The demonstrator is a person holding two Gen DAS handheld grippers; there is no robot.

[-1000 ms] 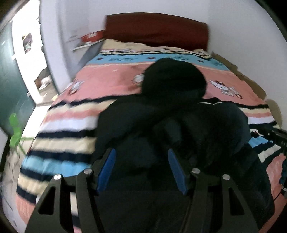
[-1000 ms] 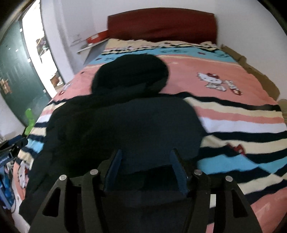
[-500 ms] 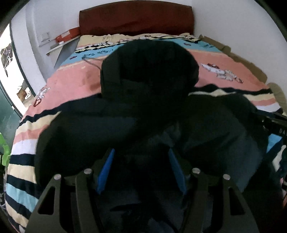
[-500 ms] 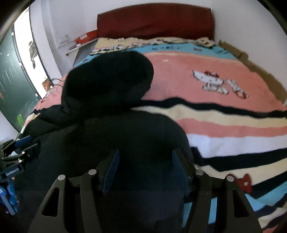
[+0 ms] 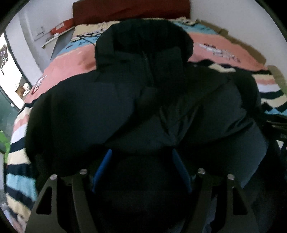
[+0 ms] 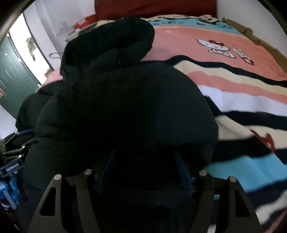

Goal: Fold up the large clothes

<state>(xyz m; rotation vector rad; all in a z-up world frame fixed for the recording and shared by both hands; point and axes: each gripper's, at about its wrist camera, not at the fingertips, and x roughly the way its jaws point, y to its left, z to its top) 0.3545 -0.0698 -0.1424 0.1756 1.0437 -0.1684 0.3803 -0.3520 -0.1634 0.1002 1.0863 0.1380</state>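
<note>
Black jacket (image 5: pixel 125 111) fabric lies between both downward-tilted, opening hand-held grippers.

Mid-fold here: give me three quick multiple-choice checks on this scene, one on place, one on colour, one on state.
1. Where does the dark puffy hooded jacket lie?
A. on the striped cartoon-print blanket
B. on a chair
C. on the floor

2. What colour is the headboard?
A. white
B. dark red
C. green

3. How does the jacket's hood lie?
A. tucked under the body
B. cut off
C. spread out towards the headboard

Answers: 1 A, blanket stripes surround the jacket. 2 B, a dark red panel stands behind the bed. 3 C, the hood lies beyond the jacket's body.
</note>
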